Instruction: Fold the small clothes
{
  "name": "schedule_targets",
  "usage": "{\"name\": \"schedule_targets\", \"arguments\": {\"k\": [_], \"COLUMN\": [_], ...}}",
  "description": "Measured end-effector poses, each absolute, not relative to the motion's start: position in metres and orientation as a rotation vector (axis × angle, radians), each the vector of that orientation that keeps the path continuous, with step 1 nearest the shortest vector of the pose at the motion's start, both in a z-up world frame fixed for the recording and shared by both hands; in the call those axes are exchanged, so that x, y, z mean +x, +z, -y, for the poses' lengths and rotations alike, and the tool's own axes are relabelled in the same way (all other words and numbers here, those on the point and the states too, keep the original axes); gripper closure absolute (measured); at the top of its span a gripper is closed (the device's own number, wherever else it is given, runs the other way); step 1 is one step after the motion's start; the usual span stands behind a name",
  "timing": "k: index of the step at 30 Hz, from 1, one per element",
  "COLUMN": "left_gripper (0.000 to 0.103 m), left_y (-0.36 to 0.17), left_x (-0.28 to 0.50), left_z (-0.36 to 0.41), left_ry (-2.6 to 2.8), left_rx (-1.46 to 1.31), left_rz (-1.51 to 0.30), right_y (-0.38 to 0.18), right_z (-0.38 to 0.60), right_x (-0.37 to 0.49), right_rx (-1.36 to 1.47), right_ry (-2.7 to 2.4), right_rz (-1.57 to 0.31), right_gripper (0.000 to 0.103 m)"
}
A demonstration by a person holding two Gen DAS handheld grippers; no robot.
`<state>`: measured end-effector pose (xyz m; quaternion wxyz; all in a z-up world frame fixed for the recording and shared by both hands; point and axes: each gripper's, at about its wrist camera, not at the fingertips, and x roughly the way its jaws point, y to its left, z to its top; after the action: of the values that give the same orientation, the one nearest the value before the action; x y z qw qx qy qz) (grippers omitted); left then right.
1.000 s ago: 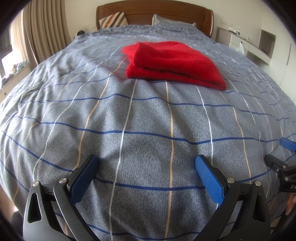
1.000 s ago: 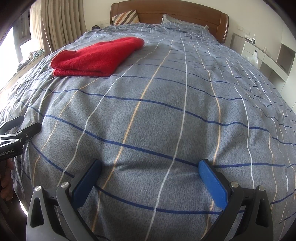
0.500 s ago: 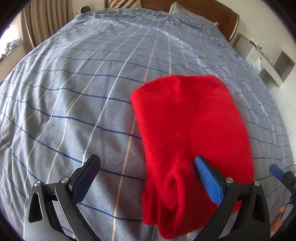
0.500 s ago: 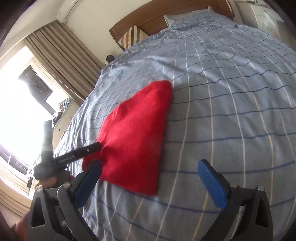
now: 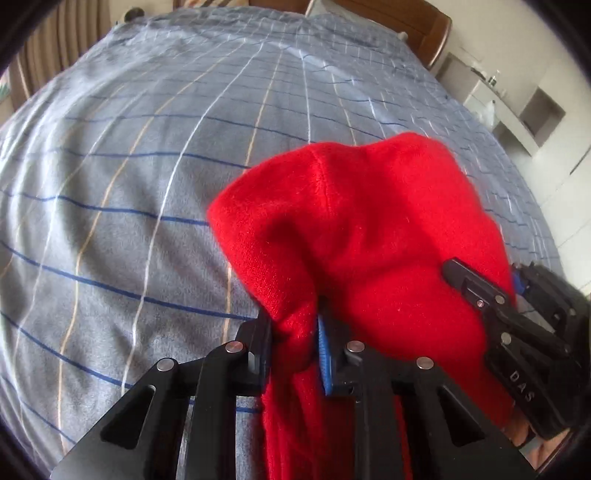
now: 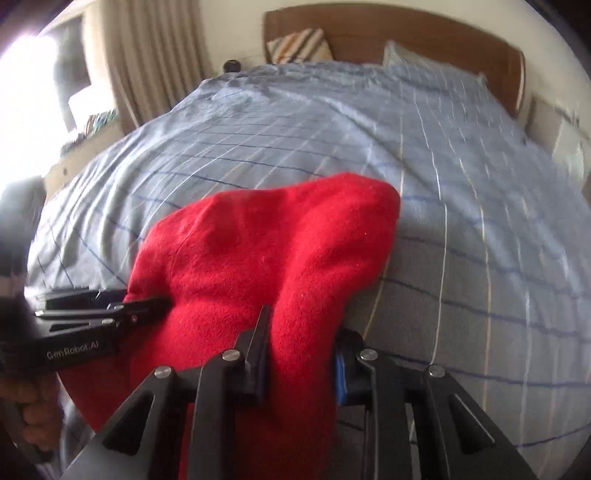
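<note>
A red fleece garment (image 5: 369, 229) lies bunched on the grey checked bedcover (image 5: 129, 184). My left gripper (image 5: 293, 325) has its jaws closing, and a fold of the garment's near left edge is pinched between the pads. My right gripper (image 6: 301, 343) is closing too, with a thick fold of the red garment (image 6: 258, 251) squeezed between its pads. Each gripper shows in the other's view: the right gripper (image 5: 487, 280) at the garment's right side, the left gripper (image 6: 147, 299) at its left edge. The garment's near end hangs below both grippers, out of sight.
The bedcover (image 6: 461, 221) stretches far on all sides of the garment. A wooden headboard (image 6: 369, 33) and pillows (image 6: 299, 46) stand at the far end. Curtains (image 6: 147, 55) and a bright window are on the left, white shelving (image 5: 517, 110) on the right. A hand (image 6: 33, 406) holds the left gripper.
Both grippers travelled up the bed to the red garment and went from wide open to pinched on its near edge. The cloth, flat before, is now bunched and lifted at the near end.
</note>
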<state>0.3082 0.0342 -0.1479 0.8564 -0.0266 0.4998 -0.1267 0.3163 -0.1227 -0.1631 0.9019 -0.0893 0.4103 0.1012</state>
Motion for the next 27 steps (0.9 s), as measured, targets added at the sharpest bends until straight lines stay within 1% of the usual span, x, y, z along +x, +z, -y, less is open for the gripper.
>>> {"name": "schedule_targets", "arguments": {"k": [2, 6, 9, 10, 11, 12, 13, 14, 15, 16, 17, 18, 19, 20, 22, 24, 27], "left_gripper": [0.088, 0.089, 0.088, 0.086, 0.083, 0.071, 0.052, 0.043, 0.04, 0.04, 0.04, 0.037, 0.028, 0.024, 0.007, 0.001, 0.001], "left_y": [-0.136, -0.088, -0.047, -0.038, -0.035, -0.041, -0.052, -0.066, -0.079, -0.089, -0.095, -0.098, -0.099, -0.099, -0.091, -0.078, -0.055], "left_x": [0.301, 0.293, 0.292, 0.294, 0.3, 0.31, 0.317, 0.322, 0.319, 0.311, 0.298, 0.284, 0.269, 0.251, 0.216, 0.184, 0.15], "left_z": [-0.028, -0.037, -0.029, -0.025, -0.02, -0.013, -0.008, -0.007, -0.01, -0.015, -0.022, -0.029, -0.033, -0.037, -0.039, -0.036, -0.027], "left_ry": [-0.258, -0.294, -0.315, -0.319, -0.318, -0.305, -0.271, -0.217, -0.163, -0.129, -0.124, -0.127, -0.116, -0.094, -0.052, -0.044, -0.04], "left_rx": [-0.017, -0.112, -0.109, -0.1, -0.086, -0.065, -0.039, -0.012, 0.009, 0.015, 0.008, 0.005, 0.017, 0.04, 0.097, 0.138, 0.162], "left_rz": [-1.01, -0.901, -0.803, -0.784, -0.783, -0.813, -0.858, -0.906, -0.939, -0.949, -0.94, -0.926, -0.907, -0.879, -0.81, -0.751, -0.747], "right_y": [-0.154, -0.111, -0.067, -0.056, -0.048, -0.044, -0.046, -0.053, -0.063, -0.073, -0.081, -0.086, -0.089, -0.092, -0.097, -0.098, -0.092], "right_z": [0.107, 0.118, 0.125, 0.129, 0.135, 0.14, 0.15, 0.16, 0.172, 0.184, 0.196, 0.206, 0.217, 0.223, 0.231, 0.235, 0.23], "right_x": [0.303, 0.29, 0.282, 0.285, 0.288, 0.295, 0.304, 0.314, 0.32, 0.318, 0.31, 0.297, 0.28, 0.264, 0.232, 0.202, 0.162], "right_rx": [-0.292, -0.212, -0.186, -0.173, -0.159, -0.139, -0.111, -0.08, -0.061, -0.052, -0.047, -0.051, -0.066, -0.089, -0.109, -0.103, -0.097], "right_ry": [0.213, 0.226, 0.225, 0.226, 0.224, 0.22, 0.213, 0.202, 0.169, 0.132, 0.111, 0.096, 0.082, 0.064, 0.049, 0.06, 0.083], "right_rz": [-0.78, -0.674, -0.565, -0.545, -0.536, -0.543, -0.58, -0.645, -0.716, -0.769, -0.789, -0.789, -0.789, -0.793, -0.799, -0.814, -0.834], "right_gripper": [0.079, 0.08, 0.079, 0.079, 0.079, 0.077, 0.07, 0.054, 0.043, 0.03, 0.03, 0.029, 0.02, 0.012, 0.01, 0.009, 0.009]}}
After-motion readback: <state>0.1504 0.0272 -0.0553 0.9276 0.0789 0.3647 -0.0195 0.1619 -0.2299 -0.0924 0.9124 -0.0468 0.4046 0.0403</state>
